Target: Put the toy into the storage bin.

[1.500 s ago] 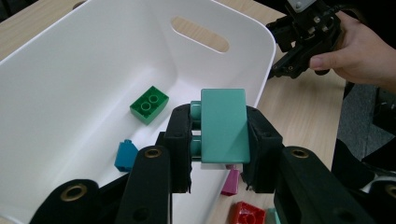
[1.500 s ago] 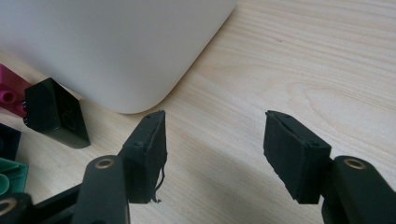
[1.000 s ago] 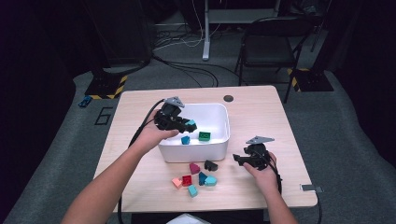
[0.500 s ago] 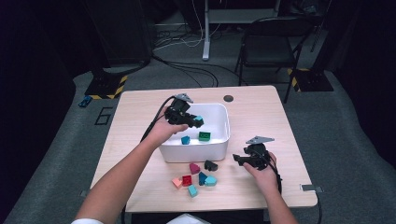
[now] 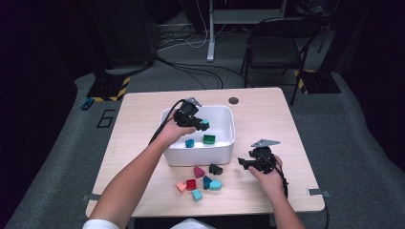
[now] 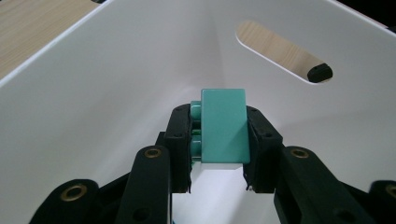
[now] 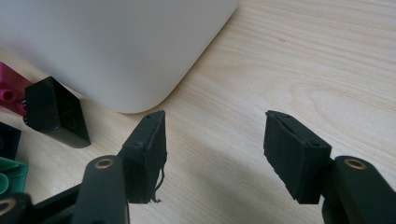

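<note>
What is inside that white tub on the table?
Inside the white tub lie a green brick and a blue brick. The left gripper holds a teal brick over it; its hand covers part of the floor.

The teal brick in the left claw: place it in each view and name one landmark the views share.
High view: the teal brick sits above the middle, at the left claw, over the white bin.
Left gripper view: teal brick at centre, clamped between the black jaws, bin walls behind.
Right gripper view: not in it.
Shared landmark: the white bin.
</note>
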Tool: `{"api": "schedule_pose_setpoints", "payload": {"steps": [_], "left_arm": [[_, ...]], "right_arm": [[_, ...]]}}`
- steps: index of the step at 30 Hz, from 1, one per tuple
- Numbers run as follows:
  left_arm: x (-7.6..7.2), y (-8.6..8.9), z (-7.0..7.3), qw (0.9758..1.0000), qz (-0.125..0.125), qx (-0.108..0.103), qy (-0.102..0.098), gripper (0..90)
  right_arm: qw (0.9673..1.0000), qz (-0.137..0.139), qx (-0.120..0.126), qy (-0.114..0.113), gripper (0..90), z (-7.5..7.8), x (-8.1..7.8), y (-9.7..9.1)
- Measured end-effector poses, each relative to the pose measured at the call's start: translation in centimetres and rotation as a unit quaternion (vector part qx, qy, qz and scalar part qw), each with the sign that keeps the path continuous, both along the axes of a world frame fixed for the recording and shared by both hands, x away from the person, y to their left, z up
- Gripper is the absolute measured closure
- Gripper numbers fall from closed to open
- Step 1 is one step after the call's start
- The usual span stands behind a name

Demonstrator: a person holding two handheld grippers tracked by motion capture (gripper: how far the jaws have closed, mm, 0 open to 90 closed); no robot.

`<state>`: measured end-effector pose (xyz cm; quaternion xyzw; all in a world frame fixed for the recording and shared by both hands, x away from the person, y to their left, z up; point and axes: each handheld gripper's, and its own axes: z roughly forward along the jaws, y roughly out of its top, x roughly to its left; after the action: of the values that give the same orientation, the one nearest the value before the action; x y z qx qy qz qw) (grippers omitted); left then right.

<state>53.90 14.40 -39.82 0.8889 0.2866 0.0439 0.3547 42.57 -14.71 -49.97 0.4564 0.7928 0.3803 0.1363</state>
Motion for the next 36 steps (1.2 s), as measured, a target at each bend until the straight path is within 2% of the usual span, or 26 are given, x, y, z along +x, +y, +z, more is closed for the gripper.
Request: {"api": "schedule_pose_setpoints", "payload": {"steps": [3, 6, 10, 15, 17, 19, 22, 26, 36], "left_arm": [[0.1, -0.1, -0.3, 1.0, 0.003, 0.006, 0.006, 65.8], [0.0, -0.1, -0.4, 0.9998, 0.007, 0.004, 0.017, 61.0], [-0.3, 0.2, -0.1, 0.9997, 0.007, 0.021, 0.004, 60.1], [-1.1, 1.0, 1.1, 0.9998, 0.012, 0.01, -0.01, 56.9], [-1.7, 1.4, 1.7, 0.9999, 0.011, -0.002, -0.01, 56.8], [-2.4, 1.8, 2.2, 0.9997, 0.005, 0.0, -0.023, 56.8], [-3.6, 2.6, 3.1, 0.9993, 0.0, -0.013, -0.035, 56.8], [-5.0, 3.5, 4.2, 0.9987, -0.008, -0.019, -0.047, 56.8], [-8.5, 4.9, 5.2, 0.9975, -0.03, -0.028, -0.057, 56.9]], "right_arm": [[1.0, 0.0, 0.0, 0.0, 38.7, 0.0, 0.0, 0.0], [1.0, 0.0, 0.0, 0.0, 38.7, 0.0, 0.0, 0.0], [1.0, 0.001, -0.002, -0.001, 38.7, 0.0, 0.0, 0.0], [1.0, 0.0, -0.001, -0.001, 38.7, -0.1, 0.0, 0.0], [1.0, -0.002, -0.001, 0.003, 38.7, 0.0, 0.0, 0.0], [1.0, -0.006, 0.001, 0.003, 38.7, 0.0, 0.0, 0.0], [1.0, 0.0, -0.002, 0.002, 38.7, -0.1, 0.0, 0.0], [1.0, -0.003, -0.001, 0.002, 38.7, 0.0, -0.1, 0.1], [1.0, -0.006, -0.002, 0.002, 38.7, 0.0, -0.2, 0.1]]}}
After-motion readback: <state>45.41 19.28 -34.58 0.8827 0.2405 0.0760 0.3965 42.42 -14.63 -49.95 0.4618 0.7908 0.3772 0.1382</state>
